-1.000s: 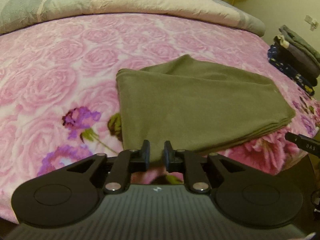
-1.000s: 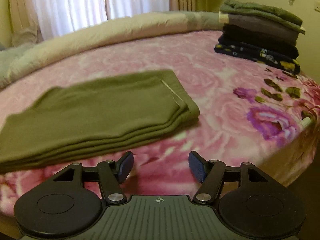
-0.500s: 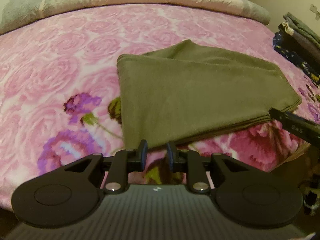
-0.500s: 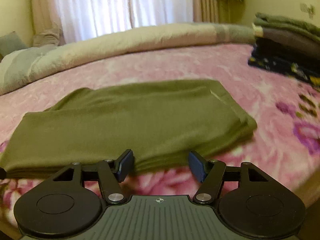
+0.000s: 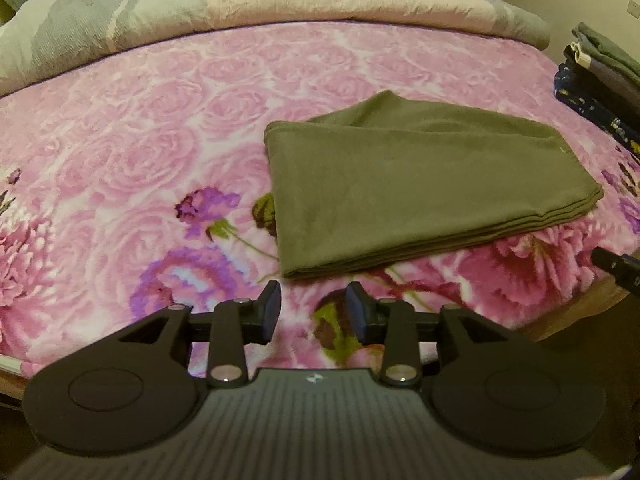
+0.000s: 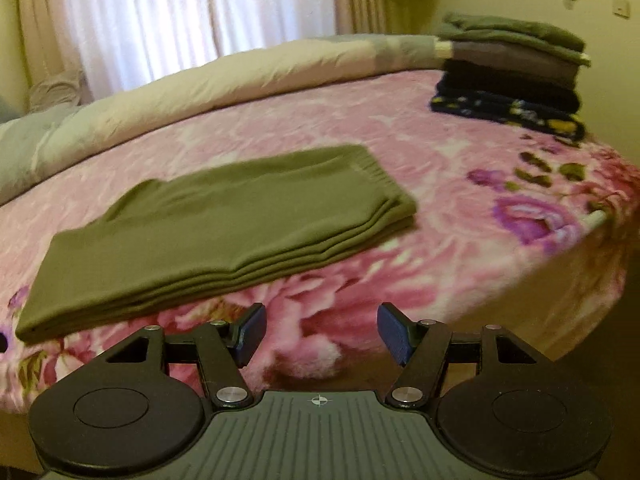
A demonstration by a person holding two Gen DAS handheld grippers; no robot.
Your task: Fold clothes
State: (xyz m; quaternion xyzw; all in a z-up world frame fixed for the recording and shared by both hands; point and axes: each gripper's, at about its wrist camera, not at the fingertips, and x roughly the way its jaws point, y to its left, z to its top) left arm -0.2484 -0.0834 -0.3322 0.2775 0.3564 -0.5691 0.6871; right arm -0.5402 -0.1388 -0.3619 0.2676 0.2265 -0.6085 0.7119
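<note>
Change: both tongs pulled back from the olive garment since half a second ago; left tongs opened wider, gap now clear of cloth; right tongs same spread.
Left tongs (image 5: 313,311): apart, empty, just short of the garment's near-left corner.
Right tongs (image 6: 321,334): wide apart, empty, over the bed edge, garment ahead and to their left.
Olive garment (image 5: 420,184): folded flat on the bed (image 5: 120,168), several stacked layers showing along the near edge; long axis runs left-right across both tongs.
Nearer: left tongs to the folded end, right tongs to the ribbed hem end (image 6: 372,168).
Material: soft matte knit, limp, will sag if lifted by one end.
Stack (image 6: 516,76): folded clothes far right of the right tongs, well apart from the garment.
Stage: garment lies folded; fits another fold or a carry to the stack.
</note>
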